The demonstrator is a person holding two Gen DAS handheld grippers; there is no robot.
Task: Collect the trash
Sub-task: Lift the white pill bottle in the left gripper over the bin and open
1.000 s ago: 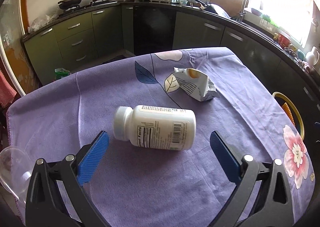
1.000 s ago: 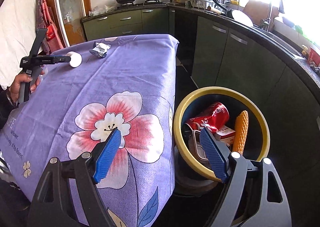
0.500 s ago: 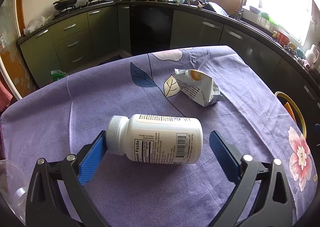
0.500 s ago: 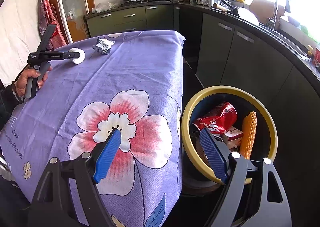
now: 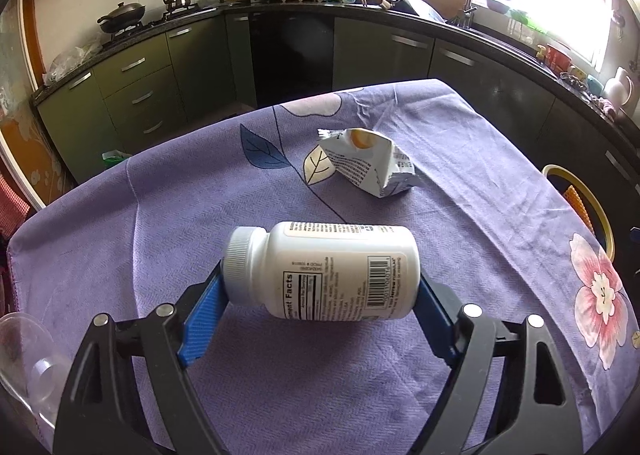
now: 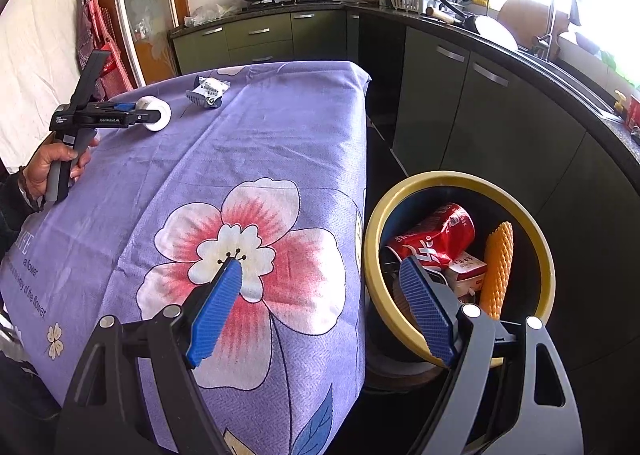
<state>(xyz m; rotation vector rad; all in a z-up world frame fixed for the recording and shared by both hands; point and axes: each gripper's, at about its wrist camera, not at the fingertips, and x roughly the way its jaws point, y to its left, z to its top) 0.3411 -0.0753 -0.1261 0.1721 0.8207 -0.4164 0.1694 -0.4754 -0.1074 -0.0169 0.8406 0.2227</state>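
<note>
A white pill bottle (image 5: pixel 322 271) lies sideways between the blue pads of my left gripper (image 5: pixel 320 295), cap to the left. The pads press on its cap end and base, and it is held just above the purple cloth. A crumpled white carton (image 5: pixel 366 161) lies on the cloth beyond it. In the right wrist view the left gripper (image 6: pixel 150 115) with the bottle (image 6: pixel 156 119) shows at the far left, the carton (image 6: pixel 208 95) behind it. My right gripper (image 6: pixel 320 287) is open and empty, over the table edge beside the yellow-rimmed bin (image 6: pixel 548 255).
The bin holds a red can (image 6: pixel 434 237), a small box (image 6: pixel 466 271) and an orange ridged piece (image 6: pixel 496 271). The bin rim (image 5: pixel 600 215) shows past the table's right edge. A clear plastic cup (image 5: pixel 24 359) lies at the table's near left. Kitchen cabinets (image 6: pixel 500 115) surround the table.
My left gripper moved forward around the bottle and closed on it, lifting it slightly. The right gripper stayed open and drifted a little toward the table.
</note>
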